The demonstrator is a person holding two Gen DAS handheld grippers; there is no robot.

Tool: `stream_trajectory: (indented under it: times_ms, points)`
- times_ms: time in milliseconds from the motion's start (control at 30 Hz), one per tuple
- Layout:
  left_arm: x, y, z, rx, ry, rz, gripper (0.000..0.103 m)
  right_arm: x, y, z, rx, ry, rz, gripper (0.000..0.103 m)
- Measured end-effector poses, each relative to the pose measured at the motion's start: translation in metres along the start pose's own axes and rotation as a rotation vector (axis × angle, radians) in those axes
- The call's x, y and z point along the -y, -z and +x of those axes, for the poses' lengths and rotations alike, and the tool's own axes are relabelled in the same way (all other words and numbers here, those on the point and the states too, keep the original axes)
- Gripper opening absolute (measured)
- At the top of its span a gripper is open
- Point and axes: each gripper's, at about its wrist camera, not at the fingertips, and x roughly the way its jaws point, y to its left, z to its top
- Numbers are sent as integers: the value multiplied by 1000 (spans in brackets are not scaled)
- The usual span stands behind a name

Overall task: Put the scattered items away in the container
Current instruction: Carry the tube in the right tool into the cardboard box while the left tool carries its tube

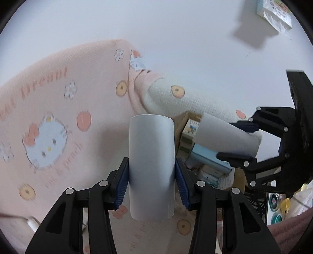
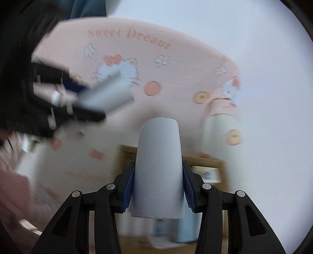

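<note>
My left gripper (image 1: 151,172) is shut on a pale grey paper roll (image 1: 151,146), which stands upright between the blue pads (image 1: 121,181). To the right, my right gripper (image 1: 232,140) is shut on a second white roll (image 1: 221,134), tilted above an open cardboard box (image 1: 182,121) that holds several packets. In the right wrist view that roll (image 2: 158,156) sits between the right gripper's (image 2: 158,181) pads, with the box's rim (image 2: 207,162) behind it. The left gripper (image 2: 86,99) and its roll (image 2: 109,91) show blurred at the left.
A pink cartoon-print blanket (image 1: 58,109) lies over the white surface, also behind the grippers in the right wrist view (image 2: 156,58). A printed packet (image 1: 275,13) lies far right. Small toy cups (image 1: 283,205) and a black crate (image 1: 256,203) sit lower right, beside a pink sleeve (image 1: 293,230).
</note>
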Motion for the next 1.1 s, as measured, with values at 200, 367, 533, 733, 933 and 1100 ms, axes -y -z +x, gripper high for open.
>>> stream_trajectory:
  times_ms: [200,367,533,733,933,1100]
  points:
    - [15,-31,13,-99,-26,69,49,19,5,21,-33,-63,89,43]
    - [13,-30,41,-116,22,-8,49,35,25,52,-83,-192,271,43]
    - [18,-26,84,-181,66,37,49,51,39,64,-58,-200,293,43]
    - [17,-17,101,-101,134,64,49,66,45,105,-138,-285,390,43]
    - [7,-18,121,-92,235,40,49,67,53,152,-283,-387,505,43]
    - [16,-12,134,-156,223,163,49,59,59,188,-396,-460,604,43]
